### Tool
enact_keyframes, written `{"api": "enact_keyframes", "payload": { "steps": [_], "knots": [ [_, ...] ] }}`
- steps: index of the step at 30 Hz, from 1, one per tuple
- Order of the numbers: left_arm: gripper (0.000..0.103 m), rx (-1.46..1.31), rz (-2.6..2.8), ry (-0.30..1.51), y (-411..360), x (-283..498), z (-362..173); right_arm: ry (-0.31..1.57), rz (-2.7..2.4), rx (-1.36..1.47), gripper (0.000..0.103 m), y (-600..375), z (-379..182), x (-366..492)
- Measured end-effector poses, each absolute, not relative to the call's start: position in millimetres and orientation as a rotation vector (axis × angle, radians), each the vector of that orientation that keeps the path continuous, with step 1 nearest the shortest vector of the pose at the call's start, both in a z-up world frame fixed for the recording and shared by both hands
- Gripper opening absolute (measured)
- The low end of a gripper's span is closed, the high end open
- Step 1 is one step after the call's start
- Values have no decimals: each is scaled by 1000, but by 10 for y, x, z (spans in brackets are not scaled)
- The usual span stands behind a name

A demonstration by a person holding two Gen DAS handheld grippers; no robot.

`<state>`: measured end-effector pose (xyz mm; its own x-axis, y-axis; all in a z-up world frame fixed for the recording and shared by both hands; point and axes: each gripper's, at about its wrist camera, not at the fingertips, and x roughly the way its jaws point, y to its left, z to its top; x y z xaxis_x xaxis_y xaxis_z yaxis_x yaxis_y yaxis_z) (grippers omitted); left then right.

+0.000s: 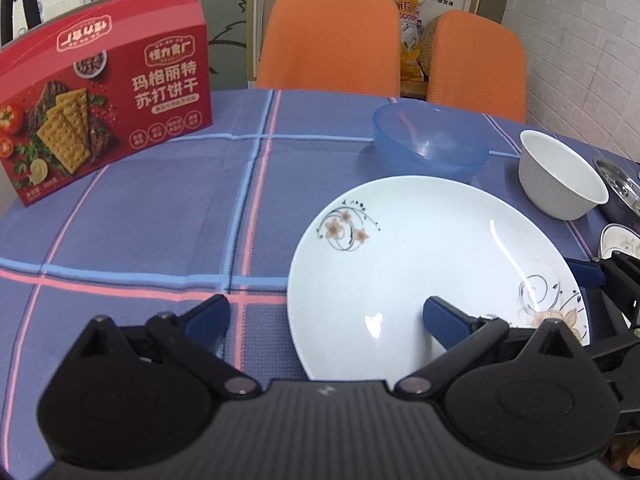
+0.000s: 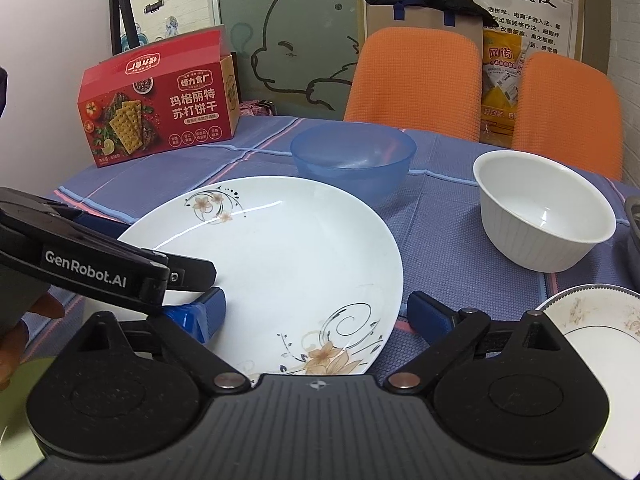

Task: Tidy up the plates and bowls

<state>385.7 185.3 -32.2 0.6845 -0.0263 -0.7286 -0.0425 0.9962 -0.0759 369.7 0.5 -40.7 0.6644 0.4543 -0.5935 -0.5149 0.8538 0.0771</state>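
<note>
A large white plate with flower prints lies flat on the checked tablecloth. My left gripper is open and straddles the plate's left near rim, its right finger over the plate. My right gripper is also open and straddles the same plate at its right near rim, left finger above the dish. Behind the plate stand a translucent blue bowl and a white ribbed bowl, both empty. A smaller plate with a patterned rim sits at the near right.
A red cracker box stands upright at the back left of the table. Two orange chairs are pushed in behind the table. A metal dish lies at the right edge. A hand shows at the lower left of the right wrist view.
</note>
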Motion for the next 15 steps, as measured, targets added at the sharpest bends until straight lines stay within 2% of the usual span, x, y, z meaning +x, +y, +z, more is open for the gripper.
{"api": "enact_keyframes", "payload": {
  "steps": [15],
  "knots": [
    [103,-81,6,818,1827,3875,-329,643,549,-103,86,7,-410,3670]
  ]
}}
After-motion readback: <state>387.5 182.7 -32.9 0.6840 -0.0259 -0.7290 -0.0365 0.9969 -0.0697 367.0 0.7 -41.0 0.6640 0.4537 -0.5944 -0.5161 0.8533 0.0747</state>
